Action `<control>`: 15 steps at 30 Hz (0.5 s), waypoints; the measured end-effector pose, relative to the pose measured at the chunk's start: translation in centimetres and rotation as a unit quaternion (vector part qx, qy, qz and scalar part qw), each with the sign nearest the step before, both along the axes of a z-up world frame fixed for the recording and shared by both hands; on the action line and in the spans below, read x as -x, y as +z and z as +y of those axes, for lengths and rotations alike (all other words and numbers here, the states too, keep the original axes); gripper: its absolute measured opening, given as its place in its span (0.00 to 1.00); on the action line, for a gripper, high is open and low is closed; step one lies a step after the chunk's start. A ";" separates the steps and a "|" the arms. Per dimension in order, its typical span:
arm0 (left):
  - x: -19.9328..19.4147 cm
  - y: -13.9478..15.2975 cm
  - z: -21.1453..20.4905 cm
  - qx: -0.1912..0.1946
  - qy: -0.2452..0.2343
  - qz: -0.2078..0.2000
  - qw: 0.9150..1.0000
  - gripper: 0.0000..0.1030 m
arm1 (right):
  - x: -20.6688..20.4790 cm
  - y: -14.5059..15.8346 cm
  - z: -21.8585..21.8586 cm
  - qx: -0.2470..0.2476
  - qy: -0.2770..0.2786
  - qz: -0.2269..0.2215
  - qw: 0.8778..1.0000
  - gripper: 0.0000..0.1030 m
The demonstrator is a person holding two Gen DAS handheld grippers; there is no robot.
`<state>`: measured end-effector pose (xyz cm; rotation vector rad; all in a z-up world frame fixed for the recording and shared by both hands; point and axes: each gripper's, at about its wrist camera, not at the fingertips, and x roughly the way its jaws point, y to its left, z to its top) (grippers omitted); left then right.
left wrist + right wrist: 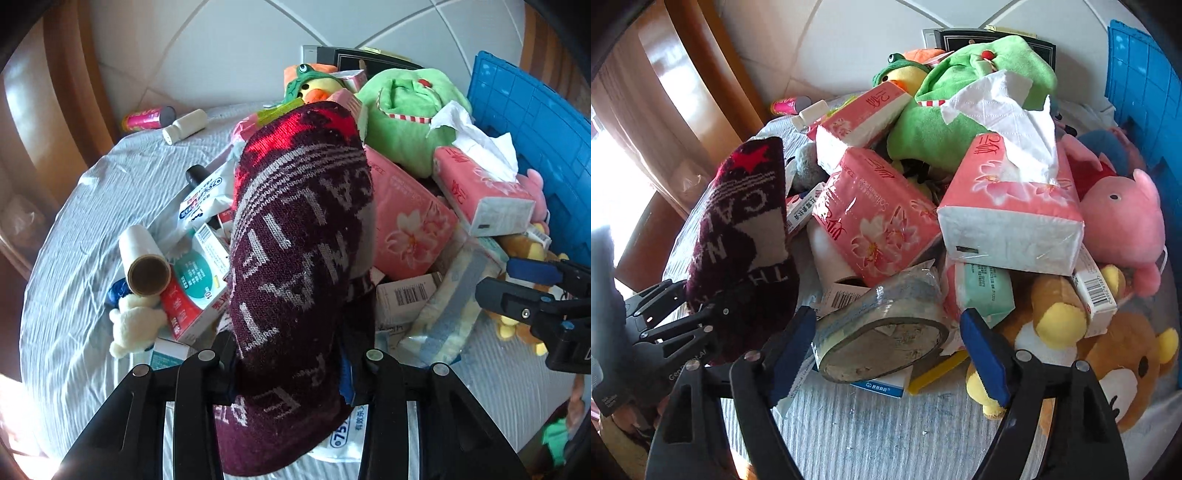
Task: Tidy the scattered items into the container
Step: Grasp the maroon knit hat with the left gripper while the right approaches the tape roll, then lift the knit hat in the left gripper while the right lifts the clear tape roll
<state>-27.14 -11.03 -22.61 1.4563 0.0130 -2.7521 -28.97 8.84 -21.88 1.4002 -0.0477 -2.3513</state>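
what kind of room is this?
Probably a home bedroom: clutter piled on a striped bedsheet, wooden furniture beside it, plus plush toys and tissue packs. Room type isn't certain.

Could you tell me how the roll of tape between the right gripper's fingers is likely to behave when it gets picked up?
The tape roll lies tilted on boxes, squashed into an oval, so it probably gives under the right gripper. Its clear wrap looks glossy and may slip. Being round, it could roll off once nudged.
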 end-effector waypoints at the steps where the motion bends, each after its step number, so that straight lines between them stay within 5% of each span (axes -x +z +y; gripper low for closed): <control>1: 0.0 -0.2 0.1 0.001 -0.003 -0.001 1.000 0.37 | -0.3 -0.1 0.3 0.001 -0.004 -0.006 1.000 0.78; 15: -0.9 -2.4 2.4 0.004 -0.048 -0.026 0.998 0.37 | 0.9 -3.9 -0.1 0.070 -0.056 -0.054 0.995 0.78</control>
